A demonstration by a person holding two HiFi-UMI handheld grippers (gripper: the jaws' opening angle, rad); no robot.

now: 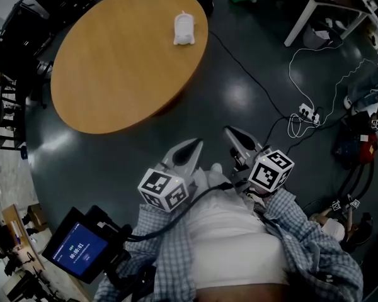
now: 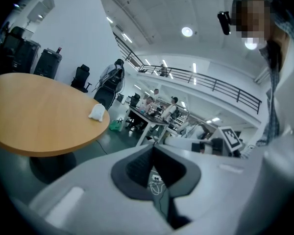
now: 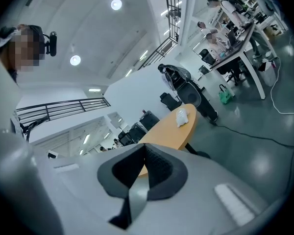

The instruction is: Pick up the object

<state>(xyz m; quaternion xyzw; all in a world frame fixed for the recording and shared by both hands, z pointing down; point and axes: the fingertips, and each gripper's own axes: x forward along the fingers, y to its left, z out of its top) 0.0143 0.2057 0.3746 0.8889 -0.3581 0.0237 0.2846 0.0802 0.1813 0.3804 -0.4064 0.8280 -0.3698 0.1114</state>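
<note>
A small white soft object (image 1: 184,29) lies on the far right part of a round wooden table (image 1: 113,68). It also shows as a white lump (image 2: 97,112) near the table's edge in the left gripper view, and far off (image 3: 182,116) in the right gripper view. Both grippers are held close to the person's body over the dark floor, well short of the table. My left gripper (image 1: 195,145) is shut with nothing between its pads. My right gripper (image 1: 229,131) is shut and empty too.
A power strip with white cables (image 1: 307,113) lies on the floor to the right. A white desk (image 1: 315,5) stands at the back right, with bags (image 1: 356,143) at the far right. Black equipment (image 1: 12,43) lines the left side. A lit screen (image 1: 79,249) sits at the lower left.
</note>
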